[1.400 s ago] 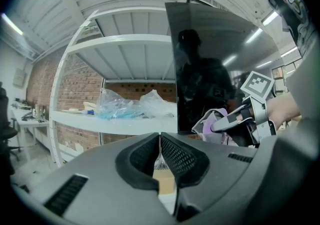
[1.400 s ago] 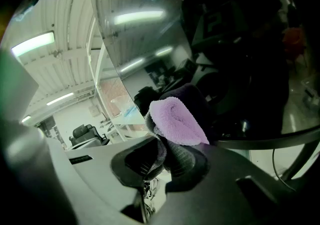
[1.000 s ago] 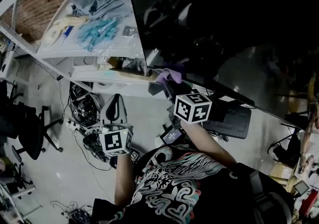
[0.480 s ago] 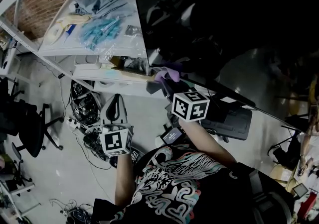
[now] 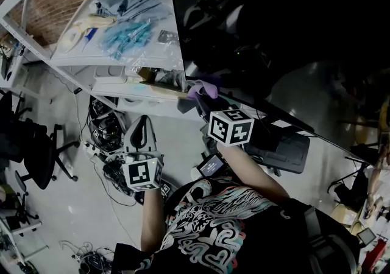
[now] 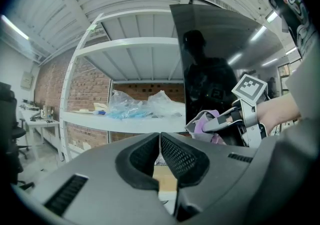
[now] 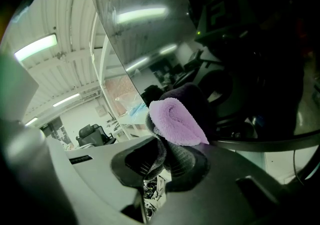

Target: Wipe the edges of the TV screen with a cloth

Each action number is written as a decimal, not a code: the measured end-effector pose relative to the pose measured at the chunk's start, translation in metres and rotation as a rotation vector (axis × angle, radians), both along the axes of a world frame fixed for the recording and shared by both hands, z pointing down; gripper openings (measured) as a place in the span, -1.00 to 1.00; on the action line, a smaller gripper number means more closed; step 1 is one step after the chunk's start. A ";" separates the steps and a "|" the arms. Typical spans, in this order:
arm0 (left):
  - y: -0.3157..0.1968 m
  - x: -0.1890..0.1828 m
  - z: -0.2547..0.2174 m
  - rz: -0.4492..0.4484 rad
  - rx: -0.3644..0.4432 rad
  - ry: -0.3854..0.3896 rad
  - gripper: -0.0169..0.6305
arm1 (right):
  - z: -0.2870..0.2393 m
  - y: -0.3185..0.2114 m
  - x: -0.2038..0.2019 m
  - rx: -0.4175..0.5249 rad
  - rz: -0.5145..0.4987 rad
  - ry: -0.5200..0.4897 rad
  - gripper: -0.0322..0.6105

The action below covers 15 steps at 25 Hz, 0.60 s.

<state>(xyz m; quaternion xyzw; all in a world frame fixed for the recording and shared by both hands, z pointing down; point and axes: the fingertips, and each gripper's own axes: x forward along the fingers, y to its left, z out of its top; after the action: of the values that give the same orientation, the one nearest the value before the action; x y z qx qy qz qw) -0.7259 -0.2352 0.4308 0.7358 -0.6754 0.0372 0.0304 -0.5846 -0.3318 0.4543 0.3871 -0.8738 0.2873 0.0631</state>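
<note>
A large dark TV screen [image 5: 286,29] fills the upper right of the head view and reflects the room. My right gripper [image 5: 201,97] is shut on a purple cloth [image 5: 203,89], and the cloth presses against the screen's lower left corner. In the right gripper view the folded cloth [image 7: 176,123] bulges out of the shut jaws against the glossy TV screen [image 7: 210,29]. My left gripper [image 5: 140,134] hangs lower left, away from the screen, jaws shut with nothing between them. From the left gripper view, the right gripper [image 6: 220,125] with the cloth [image 6: 206,121] shows at the TV screen [image 6: 220,64] edge.
A white metal shelf [image 5: 131,38] left of the TV carries plastic bags [image 5: 125,34] and small parts. Cables and a power strip [image 5: 106,145] lie on the floor below. Black office chairs [image 5: 30,151] stand at the left. A dark box [image 5: 283,148] sits under the screen.
The right gripper with the cloth has crept a little up and left along the screen's lower left corner. The left gripper has stayed put.
</note>
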 end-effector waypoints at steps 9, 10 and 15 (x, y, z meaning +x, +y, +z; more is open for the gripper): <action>0.005 -0.003 0.000 -0.002 0.001 -0.003 -0.87 | 0.001 -0.003 -0.017 0.003 -0.024 -0.002 -0.68; 0.007 -0.003 0.000 -0.003 0.001 -0.003 -0.87 | 0.002 -0.003 -0.019 0.003 -0.029 -0.002 -0.68; 0.014 -0.006 -0.004 -0.017 -0.001 -0.012 -0.87 | 0.003 -0.003 -0.029 0.016 -0.062 0.009 -0.68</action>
<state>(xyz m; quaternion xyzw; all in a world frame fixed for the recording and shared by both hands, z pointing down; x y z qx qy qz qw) -0.7324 -0.2211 0.4271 0.7300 -0.6817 0.0417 0.0271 -0.6136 -0.3345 0.4569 0.3615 -0.8874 0.2767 0.0730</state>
